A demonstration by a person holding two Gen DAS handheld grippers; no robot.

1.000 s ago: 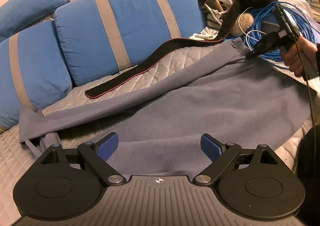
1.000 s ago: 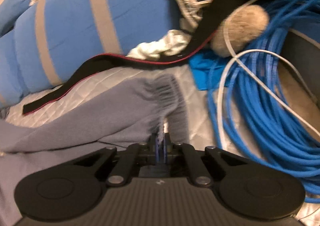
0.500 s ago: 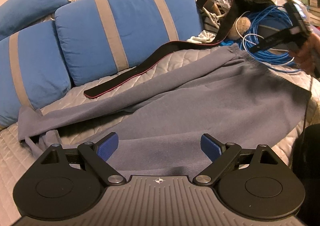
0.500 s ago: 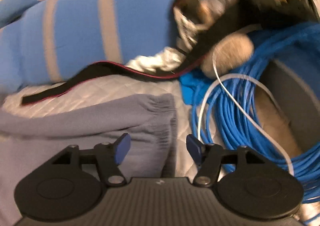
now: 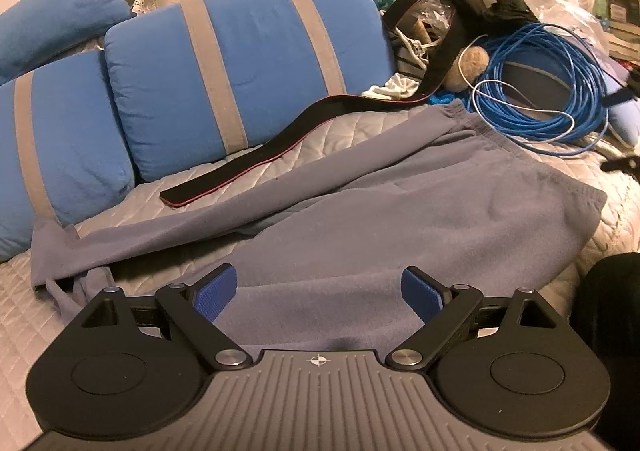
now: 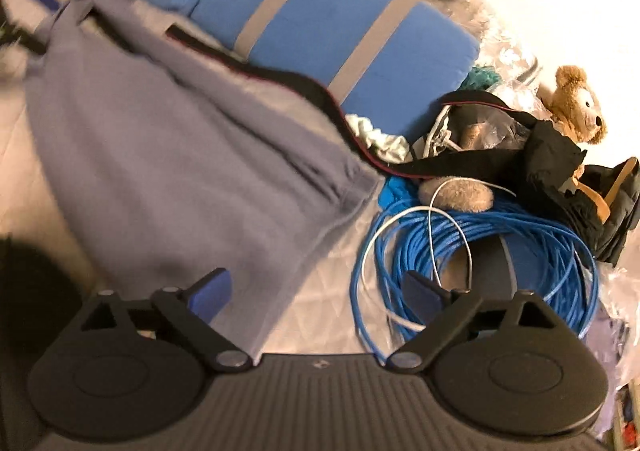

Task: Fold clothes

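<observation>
Your left gripper (image 5: 318,293) and right gripper (image 6: 318,293) both gape empty over the grey sweatpants (image 5: 400,211), which lie spread mid-frame on the quilted bedspread (image 5: 360,127), one leg lapped over, so folding looks partial.

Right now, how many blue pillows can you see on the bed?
3. A striped pillow lies behind the black strap, another striped one sits at its left, and a plain one lies far left behind them. Clutter may hide more.
</observation>
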